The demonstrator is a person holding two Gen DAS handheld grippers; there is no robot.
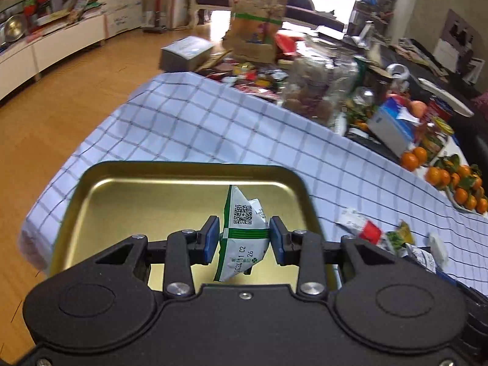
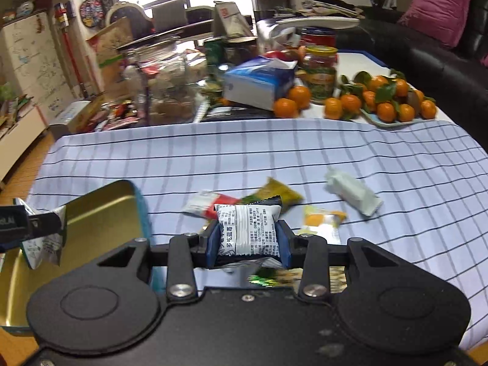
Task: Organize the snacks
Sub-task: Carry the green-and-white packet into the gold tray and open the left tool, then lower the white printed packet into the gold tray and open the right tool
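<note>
Checked blue-and-white cloth (image 2: 274, 152) covers the near part of a cluttered table, with a gold tin tray (image 1: 137, 192) at its left edge. Above that tray the left tool (image 1: 244, 239) is clenched on a white-and-green snack packet (image 1: 242, 231), holding it clear of the tray floor. To the right, the right tool (image 2: 248, 242) grips a white printed snack packet (image 2: 248, 228) above loose snacks (image 2: 353, 193) scattered on the cloth, tangerines (image 2: 384, 97) lying beyond.
</note>
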